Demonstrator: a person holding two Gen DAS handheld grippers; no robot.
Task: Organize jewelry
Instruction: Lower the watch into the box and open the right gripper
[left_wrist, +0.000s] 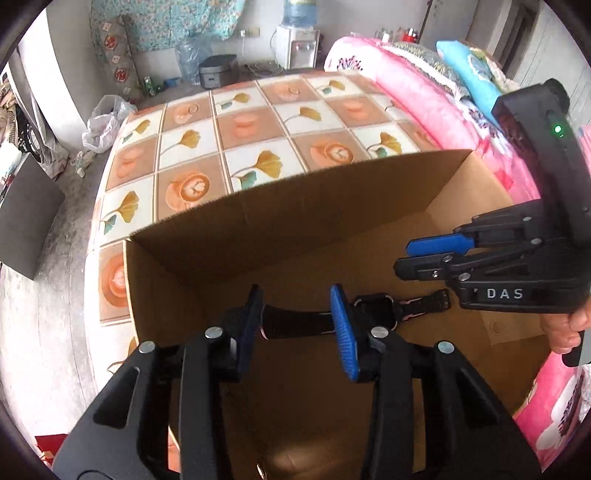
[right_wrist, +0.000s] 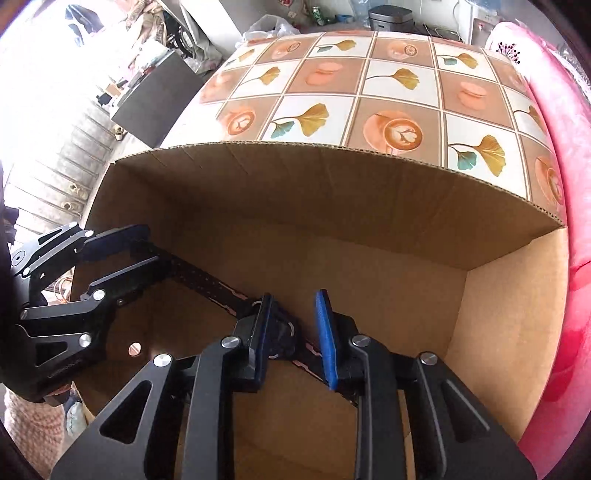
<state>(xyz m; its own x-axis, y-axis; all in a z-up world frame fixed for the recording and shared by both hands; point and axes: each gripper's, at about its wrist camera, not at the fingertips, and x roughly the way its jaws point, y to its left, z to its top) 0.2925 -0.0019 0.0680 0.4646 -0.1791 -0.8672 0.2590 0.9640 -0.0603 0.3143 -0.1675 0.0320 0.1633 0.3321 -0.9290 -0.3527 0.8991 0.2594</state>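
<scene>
Watch (right_wrist: 236, 299) flat in box (right_wrist: 406, 258), strap diagonal.

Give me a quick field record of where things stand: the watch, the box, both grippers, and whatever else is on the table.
container: open cardboard box on a table with a patterned cloth
item: black wristwatch, lying flat on the box floor, strap stretched out
left gripper: jaws apart over the box, one strap end seen between the fingers, pads not pressing it
right gripper: jaws apart above the watch case, not gripping
other jewelry: two small rings on the cloth beyond the box
watch held: no
</scene>
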